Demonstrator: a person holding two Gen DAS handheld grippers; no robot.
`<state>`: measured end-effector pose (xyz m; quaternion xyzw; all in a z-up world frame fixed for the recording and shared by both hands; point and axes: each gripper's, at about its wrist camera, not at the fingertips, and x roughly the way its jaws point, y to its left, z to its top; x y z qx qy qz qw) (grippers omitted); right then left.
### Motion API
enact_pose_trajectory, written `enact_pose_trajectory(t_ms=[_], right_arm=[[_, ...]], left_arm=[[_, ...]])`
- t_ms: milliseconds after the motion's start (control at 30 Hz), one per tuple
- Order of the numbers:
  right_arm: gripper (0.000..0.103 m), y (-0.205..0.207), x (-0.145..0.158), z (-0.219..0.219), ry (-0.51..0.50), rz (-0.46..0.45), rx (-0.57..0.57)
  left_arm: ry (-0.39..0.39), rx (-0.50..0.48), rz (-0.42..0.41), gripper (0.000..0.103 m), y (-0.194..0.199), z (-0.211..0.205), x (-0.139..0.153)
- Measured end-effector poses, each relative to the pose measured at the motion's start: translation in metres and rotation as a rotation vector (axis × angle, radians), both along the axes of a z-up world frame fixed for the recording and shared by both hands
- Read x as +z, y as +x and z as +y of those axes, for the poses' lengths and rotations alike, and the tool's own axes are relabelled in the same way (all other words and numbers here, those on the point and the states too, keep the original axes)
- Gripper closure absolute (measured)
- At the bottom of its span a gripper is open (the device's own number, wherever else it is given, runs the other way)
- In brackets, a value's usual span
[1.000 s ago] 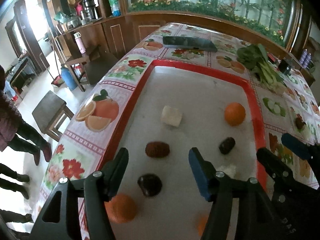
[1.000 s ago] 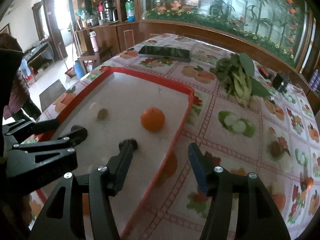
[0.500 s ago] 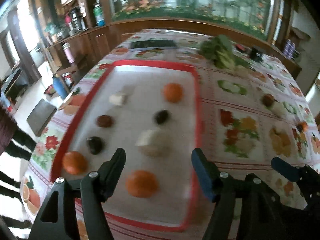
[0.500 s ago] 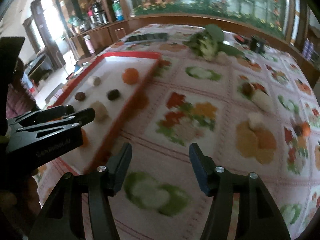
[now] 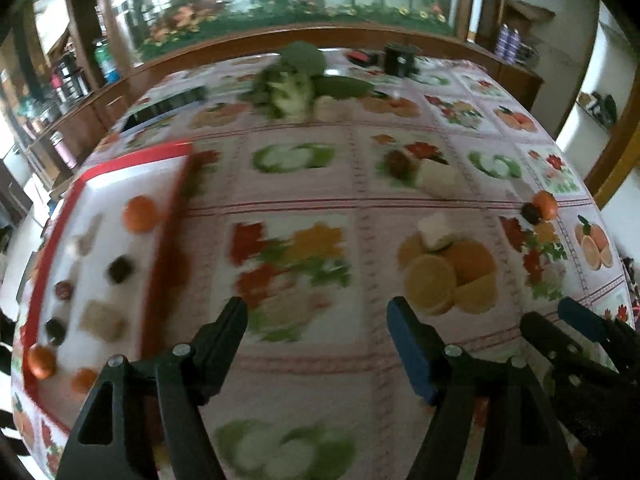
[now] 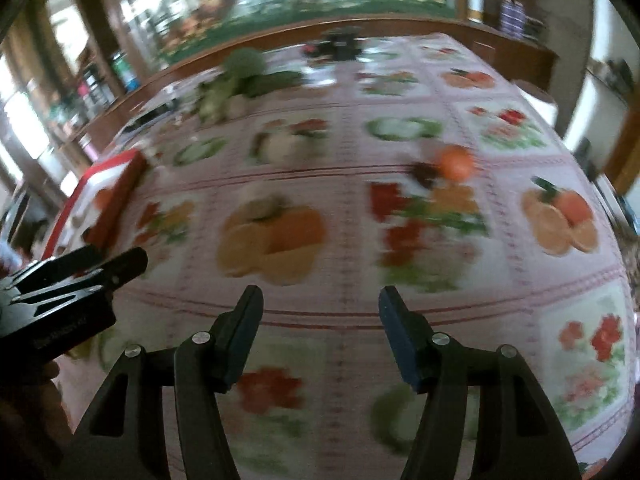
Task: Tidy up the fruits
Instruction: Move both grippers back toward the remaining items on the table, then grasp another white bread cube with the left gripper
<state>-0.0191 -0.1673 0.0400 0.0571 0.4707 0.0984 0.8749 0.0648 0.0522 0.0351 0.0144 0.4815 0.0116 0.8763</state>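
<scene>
Fingers of my left gripper [image 5: 316, 320] and right gripper [image 6: 320, 304] are spread wide, holding nothing, above the fruit-print tablecloth [image 5: 360, 208]. Red-rimmed tray [image 5: 168, 240] at my left carries 3 oranges, dark fruits and pale chunks. 1 orange [image 6: 454, 162] touches a dark fruit [image 6: 424, 171] far right on the cloth.

Legible text: none. Pale lettering is showing on the black body of the left gripper [image 6: 116, 266], at the left edge of the right wrist view, but blur is making it unreadable. No readable labels are appearing on the tabletop [image 5: 360, 360].
</scene>
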Motion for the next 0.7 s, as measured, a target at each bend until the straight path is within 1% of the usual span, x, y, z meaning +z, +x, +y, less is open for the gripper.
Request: enact_pose_trajectory(t_ms=[133,300,400,500,533,600,700], right_arm=[[0.043,-0.003,-0.001,-0.031,0.009,0.0,-0.044],[0.042,-0.007,-0.004,-0.057,0.016,0.009,-0.07],[0.042,-0.006,-0.006,-0.067,0.027,0.013,-0.08],[0.042,-0.005,-0.005,-0.074,0.032,-0.001,-0.083],[0.042,-0.003,-0.005,-0.075,0.031,-0.005,-0.083],[0.042,0.001,-0.004,-0.078,0.051,-0.011,-0.083],[0.042,0.009,-0.002,-0.082,0.076,-0.025,-0.087]], left_arm=[[-0.014,0.0,0.009,0.028,0.022,-0.024,-0.005],[-0.066,0.027,0.028,0.028,0.043,-0.04,-0.013],[-0.095,0.04,0.037,0.028,0.052,-0.045,-0.019],[-0.101,0.052,0.055,0.028,0.058,-0.048,-0.025],[-0.087,0.055,0.043,0.029,0.059,-0.051,-0.025],[-0.081,0.057,0.045,0.029,0.062,-0.052,-0.025],[-0.101,0.061,0.048,0.029,0.063,-0.05,-0.024]])
